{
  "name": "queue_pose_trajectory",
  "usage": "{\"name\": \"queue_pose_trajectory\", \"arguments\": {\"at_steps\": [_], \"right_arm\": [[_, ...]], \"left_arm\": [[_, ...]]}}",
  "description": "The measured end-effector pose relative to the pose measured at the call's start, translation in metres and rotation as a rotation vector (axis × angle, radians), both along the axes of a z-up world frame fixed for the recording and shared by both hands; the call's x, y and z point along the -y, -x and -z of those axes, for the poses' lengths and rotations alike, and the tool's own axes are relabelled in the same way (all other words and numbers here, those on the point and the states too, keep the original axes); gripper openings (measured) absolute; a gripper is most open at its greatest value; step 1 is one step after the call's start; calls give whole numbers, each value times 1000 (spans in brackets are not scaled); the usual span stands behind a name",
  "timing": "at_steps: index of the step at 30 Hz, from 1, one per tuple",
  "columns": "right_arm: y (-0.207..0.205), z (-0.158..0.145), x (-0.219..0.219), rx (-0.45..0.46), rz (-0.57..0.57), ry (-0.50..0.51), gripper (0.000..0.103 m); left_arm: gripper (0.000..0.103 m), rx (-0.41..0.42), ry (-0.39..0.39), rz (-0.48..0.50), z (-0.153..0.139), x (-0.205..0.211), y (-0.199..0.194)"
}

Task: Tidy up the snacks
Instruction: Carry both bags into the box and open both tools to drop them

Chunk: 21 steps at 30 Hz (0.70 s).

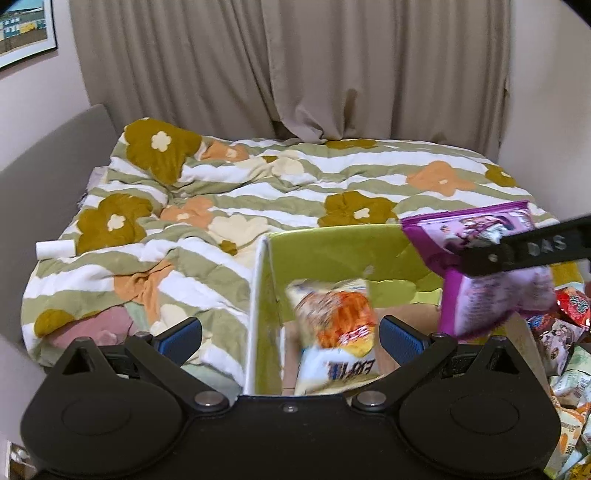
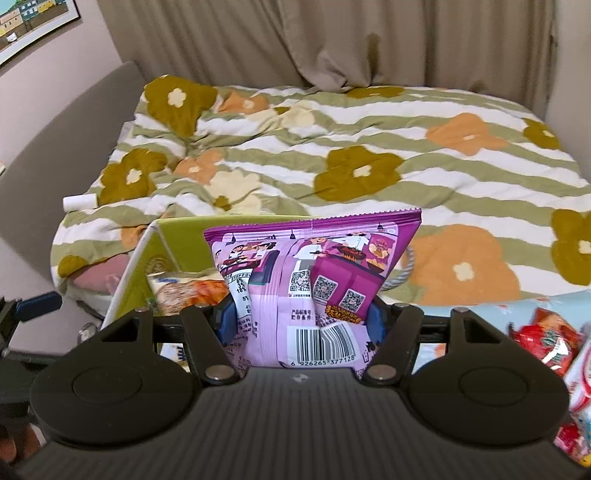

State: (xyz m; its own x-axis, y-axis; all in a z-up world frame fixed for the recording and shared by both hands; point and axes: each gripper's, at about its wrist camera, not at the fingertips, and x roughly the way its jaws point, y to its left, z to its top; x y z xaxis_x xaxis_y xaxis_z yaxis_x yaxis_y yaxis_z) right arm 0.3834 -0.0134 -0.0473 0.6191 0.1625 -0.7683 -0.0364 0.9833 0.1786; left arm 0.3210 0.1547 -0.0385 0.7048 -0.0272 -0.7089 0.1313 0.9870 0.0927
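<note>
Left wrist view. The left gripper [image 1: 288, 334] is hovering with its jaws standing wide apart and gripping nothing. Between and just beyond its blue pads, an orange-and-white snack bag [image 1: 334, 326], blurred, is lying tilted inside the green box [image 1: 332, 247], close to the box's white left wall. The right gripper [image 1: 532, 251] is reaching in from the right edge, its black finger crossing in front of the purple snack bag [image 1: 476, 295] it is carrying over the box's right side. A heap of assorted snack packets [image 1: 565, 332] is lying at the right, just beside the box. Behind, a flowered quilt [image 1: 258, 177] is covering the bed; a white roll [image 1: 55, 248] is resting at the quilt's left edge. Beige curtains [image 1: 295, 66] are hanging at the back, with a framed picture [image 1: 26, 29] on the wall upper left.

Right wrist view. The right gripper [image 2: 301, 321] is clamping the purple snack bag [image 2: 314, 269] upright between its jaws, barcode side facing the camera. The bag is blocking most of the green box [image 2: 173, 236] behind it. The orange-and-white snack bag [image 2: 188, 291] is showing inside the box at left. Red and white snack packets [image 2: 546, 339] are lying at the right. The flowered quilt [image 2: 369, 155] is filling the background.
</note>
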Motion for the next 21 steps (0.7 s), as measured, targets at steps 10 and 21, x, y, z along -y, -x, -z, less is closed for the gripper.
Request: {"name": "queue_pose_trajectory", "arguments": {"at_steps": [10, 21], "right_arm": [[-28, 26, -15, 2, -15, -20, 103], [-6, 11, -4, 27, -10, -17, 103]], "left_arm": [[103, -18, -8, -45, 9, -12, 3], [103, 5, -16, -26, 3, -9, 8]]}}
